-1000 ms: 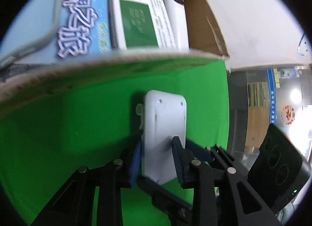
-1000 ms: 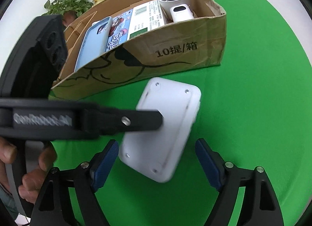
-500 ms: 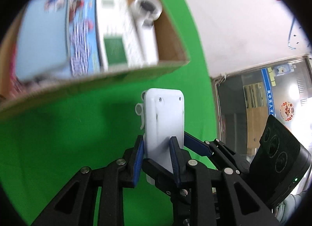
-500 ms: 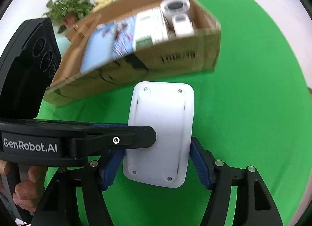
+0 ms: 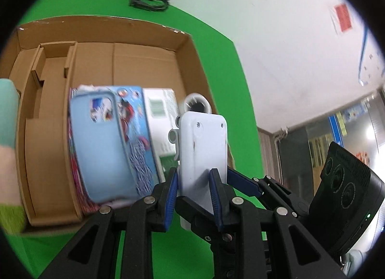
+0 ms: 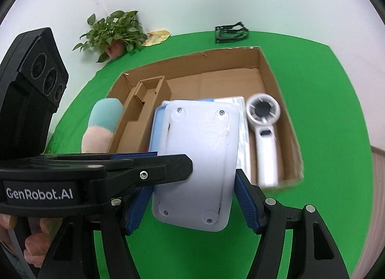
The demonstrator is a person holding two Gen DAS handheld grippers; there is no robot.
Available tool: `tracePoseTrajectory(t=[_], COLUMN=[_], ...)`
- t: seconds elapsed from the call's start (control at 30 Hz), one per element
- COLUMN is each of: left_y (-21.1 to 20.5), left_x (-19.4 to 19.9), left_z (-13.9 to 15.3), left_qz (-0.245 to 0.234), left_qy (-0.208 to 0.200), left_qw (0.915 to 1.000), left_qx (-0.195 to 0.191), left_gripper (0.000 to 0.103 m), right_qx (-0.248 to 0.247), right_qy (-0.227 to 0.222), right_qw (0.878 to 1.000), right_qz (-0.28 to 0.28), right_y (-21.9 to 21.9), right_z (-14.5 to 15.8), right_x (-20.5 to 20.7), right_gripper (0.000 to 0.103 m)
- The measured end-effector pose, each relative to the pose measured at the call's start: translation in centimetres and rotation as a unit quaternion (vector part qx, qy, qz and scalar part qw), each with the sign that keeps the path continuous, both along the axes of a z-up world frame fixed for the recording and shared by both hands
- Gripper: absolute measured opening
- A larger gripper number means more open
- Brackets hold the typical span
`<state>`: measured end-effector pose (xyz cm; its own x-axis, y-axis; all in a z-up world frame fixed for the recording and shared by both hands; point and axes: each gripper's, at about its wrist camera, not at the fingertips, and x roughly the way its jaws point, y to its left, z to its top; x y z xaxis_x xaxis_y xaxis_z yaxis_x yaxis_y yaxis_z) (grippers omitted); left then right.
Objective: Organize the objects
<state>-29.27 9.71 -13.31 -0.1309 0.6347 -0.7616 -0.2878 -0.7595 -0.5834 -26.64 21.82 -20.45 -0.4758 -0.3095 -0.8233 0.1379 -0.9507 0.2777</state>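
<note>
Left gripper [image 5: 193, 197] pinching the white device [image 5: 203, 151] by its thin edges, blue pads pressed on both sides, device held upright above the green cloth [image 5: 223, 67] at the near right corner of the box [image 5: 144, 35]. Right gripper [image 6: 192, 204] closed across the same device [image 6: 196, 163] from the other direction, blue pads touching its long sides, screwed back plate facing the camera. Left gripper's black finger [image 6: 149, 173] crossing in from the left in the right wrist view, clamped on the device's edge. Beyond the device, open cardboard box lying on the cloth. Inside, along the near part: blue phone case [image 5: 101, 144] on top of a printed packet [image 5: 137, 139], white carton [image 5: 160, 120] next to it, white handheld fan [image 6: 264, 134] at the right wall. Cardboard insert [image 6: 146, 100] in the box's left part. Plush toy [image 6: 103, 124], teal over pink, just outside the left wall, touching it. Farther back on the cloth: black holder [image 6: 231, 34], yellowish scrap [image 6: 156, 36], potted plant [image 6: 113, 32] against the white wall.
</note>
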Motion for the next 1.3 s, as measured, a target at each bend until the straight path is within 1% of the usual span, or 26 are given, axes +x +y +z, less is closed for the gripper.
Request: tracePoseTrajectory(t=[0.13,0.3,0.43,0.53,0.57,0.6,0.63,0.67,0.7,0.73,0.77,0.8,0.83,0.87,0.9,0.93,0.97,1.07,1.13,1.2,1.23,1.3], left_y=[-0.3,-0.4,-0.3,-0.7,-1.0,-1.3,-1.6,-1.9,-2.3,-2.5,-2.7,-2.8,-2.7,-2.6,-2.6,-2.6,-2.5,-2.6,-2.9,-3.1,-3.4,-3.6], left_x=[-3.6,-6.9,-7.9,-7.9,-7.8,-7.6,-7.4,-6.9,-6.1,-5.2,-4.1,-2.7,-1.9,-0.9,0.7,2.1,3.2,7.0,9.3,11.4,13.1,15.2], left_z=[-1.5,-4.4,-6.3,-7.3,-7.3,-7.0,-6.2,-4.9,-3.2,-1.9,-0.1,1.9,2.9,4.3,6.0,7.3,8.3,11.9,13.7,15.5,16.7,18.1], left_qz=[0.018,0.031,0.034,0.048,0.055,0.059,0.064,0.070,0.079,0.085,0.088,0.086,0.085,0.083,0.081,0.082,0.081,0.087,0.100,0.118,0.128,0.137], left_qy=[-0.019,-0.059,-0.083,-0.103,-0.104,-0.096,-0.073,-0.039,0.006,0.034,0.077,0.118,0.142,0.169,0.196,0.212,0.222,0.255,0.263,0.261,0.263,0.267], left_qw=[0.9996,0.9978,0.9959,0.9934,0.9928,0.9933,0.9946,0.9951,0.9934,0.9914,0.9865,0.9793,0.9738,0.9670,0.9593,0.9530,0.9488,0.9346,0.9299,0.9292,0.9284,0.9266], left_qx=[-0.006,0.003,-0.005,-0.014,-0.024,-0.028,-0.038,-0.058,-0.082,-0.094,-0.115,-0.140,-0.156,-0.172,-0.187,-0.200,-0.210,-0.232,-0.237,-0.233,-0.229,-0.226], left_gripper=[0.024,0.024,0.024,0.025,0.028,0.031,0.036,0.051,0.064,0.068,0.077,0.080,0.080,0.080,0.080,0.080,0.080,0.081,0.083,0.085,0.086,0.087], right_qx=[-0.005,-0.004,-0.002,0.002,0.004,0.011,0.016,0.016,0.017,0.021,0.030,0.045,0.057,0.068,0.077,0.087,0.093,0.093,0.096,0.096,0.096,0.098], right_qy=[-0.020,-0.057,-0.090,-0.111,-0.117,-0.122,-0.123,-0.117,-0.110,-0.101,-0.087,-0.064,-0.039,-0.017,-0.006,0.003,0.014,0.030,0.040,0.047,0.051,0.065], right_qw=[1.000,0.998,0.995,0.993,0.992,0.992,0.992,0.992,0.993,0.994,0.996,0.997,0.998,0.997,0.997,0.996,0.996,0.995,0.994,0.994,0.994,0.993], right_qz=[0.019,0.034,0.040,0.041,0.041,0.039,0.035,0.032,0.028,0.024,0.020,0.013,0.011,0.012,0.011,0.008,0.000,-0.015,-0.025,-0.026,-0.027,-0.024], right_y=[-0.4,-0.4,-0.3,-0.4,-0.5,-0.7,-0.7,-0.7,-0.6,-0.6,-0.6,-0.5,-0.5,-0.5,-0.5,-0.4,-0.2,0.3,0.6,0.8,1.1,1.3], right_z=[-1.3,-3.7,-6.1,-7.5,-7.9,-8.3,-8.4,-8.2,-7.8,-7.3,-6.5,-5.3,-4.0,-2.5,-1.5,-0.5,0.8,3.3,5.6,7.6,8.5,10.4], right_x=[-4.6,-9.4,-11.7,-12.1,-12.0,-12.0,-11.9,-11.5,-11.1,-10.7,-10.0,-9.1,-8.0,-6.9,-6.0,-4.9,-3.4,0.0,2.3,4.7,5.9,8.5], right_gripper=[0.065,0.065,0.065,0.065,0.065,0.065,0.065,0.065,0.068,0.079,0.092,0.097,0.103,0.102,0.102,0.102,0.102,0.102,0.103,0.103,0.103,0.103])
